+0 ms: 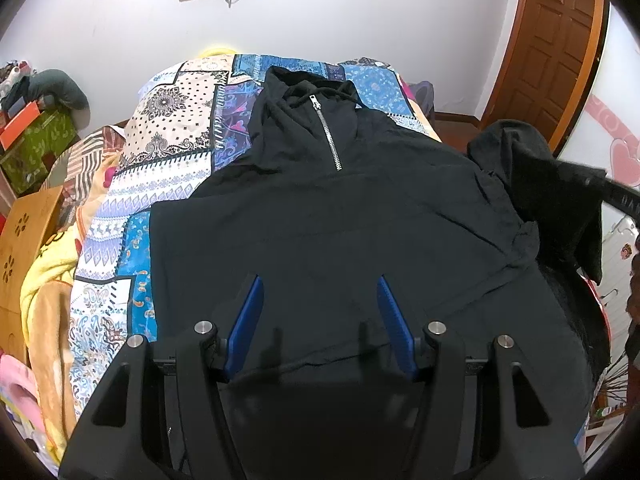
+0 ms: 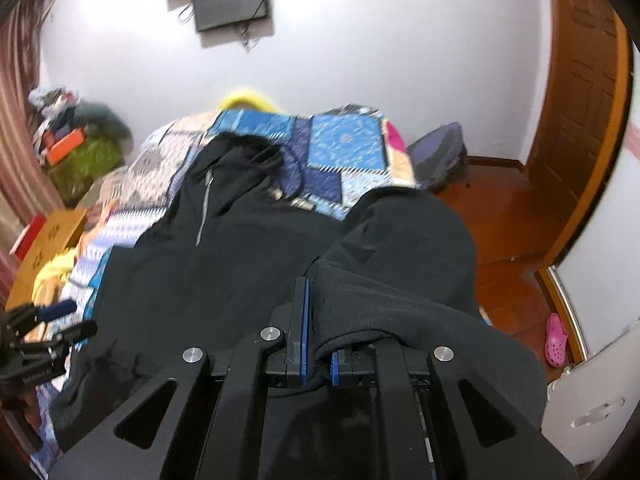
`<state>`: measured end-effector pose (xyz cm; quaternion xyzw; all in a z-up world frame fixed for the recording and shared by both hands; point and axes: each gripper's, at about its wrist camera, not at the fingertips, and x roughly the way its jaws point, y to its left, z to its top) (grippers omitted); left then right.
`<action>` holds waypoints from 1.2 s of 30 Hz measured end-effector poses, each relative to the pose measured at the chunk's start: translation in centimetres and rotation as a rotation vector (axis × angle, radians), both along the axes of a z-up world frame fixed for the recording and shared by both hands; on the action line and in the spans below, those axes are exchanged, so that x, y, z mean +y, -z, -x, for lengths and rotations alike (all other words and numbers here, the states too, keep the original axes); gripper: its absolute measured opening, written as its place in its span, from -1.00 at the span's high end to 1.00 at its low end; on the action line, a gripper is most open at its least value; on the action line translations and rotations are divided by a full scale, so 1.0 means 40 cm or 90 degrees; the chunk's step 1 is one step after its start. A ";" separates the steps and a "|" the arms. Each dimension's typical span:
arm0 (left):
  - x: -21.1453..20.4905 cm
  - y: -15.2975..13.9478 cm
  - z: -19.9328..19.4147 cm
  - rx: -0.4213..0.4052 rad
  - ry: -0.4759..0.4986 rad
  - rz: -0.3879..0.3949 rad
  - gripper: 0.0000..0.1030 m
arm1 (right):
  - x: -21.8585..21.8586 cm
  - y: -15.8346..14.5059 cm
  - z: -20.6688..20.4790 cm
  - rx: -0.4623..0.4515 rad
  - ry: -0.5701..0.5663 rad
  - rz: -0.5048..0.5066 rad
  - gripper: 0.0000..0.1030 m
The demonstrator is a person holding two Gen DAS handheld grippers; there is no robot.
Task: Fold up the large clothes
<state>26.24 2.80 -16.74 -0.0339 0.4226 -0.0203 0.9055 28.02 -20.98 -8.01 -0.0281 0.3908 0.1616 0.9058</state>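
Evidently the right gripper (image 2: pixel 318 344) is clamped on the black hoodie's sleeve (image 2: pixel 400 272), lifting it off the right edge of the bed so it can be carried across the body for a fold, while the left gripper (image 1: pixel 320 320) hovers with its blue fingers (image 1: pixel 246 320) spread and holding nothing above the hem, ready, I judge, to pin or take the cloth; the black hoodie (image 1: pixel 340 220) lies face up on the patchwork bedspread (image 1: pixel 176 160), hood toward the far edge, its silver half-zip (image 1: pixel 328 136) closed, fabric matte and lightly creased, the lower hem near the bed's near edge
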 end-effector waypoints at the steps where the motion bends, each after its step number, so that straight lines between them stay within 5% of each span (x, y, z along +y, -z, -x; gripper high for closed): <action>1: 0.000 0.001 -0.001 0.001 0.000 0.001 -0.12 | 0.008 0.008 0.001 0.008 -0.008 0.003 0.86; 11: -0.003 0.011 0.006 0.008 0.009 -0.009 -0.12 | 0.073 0.080 0.039 0.054 -0.058 0.066 0.82; 20: -0.009 0.011 0.002 0.010 0.008 -0.001 -0.12 | 0.005 0.011 0.097 0.063 -0.045 -0.001 0.11; 30: -0.033 -0.001 0.008 0.003 0.025 -0.003 -0.12 | -0.184 -0.076 0.151 0.013 0.119 -0.066 0.00; 36: -0.038 -0.003 0.010 0.002 0.028 -0.001 -0.12 | -0.299 -0.072 0.151 0.020 0.236 -0.130 -0.33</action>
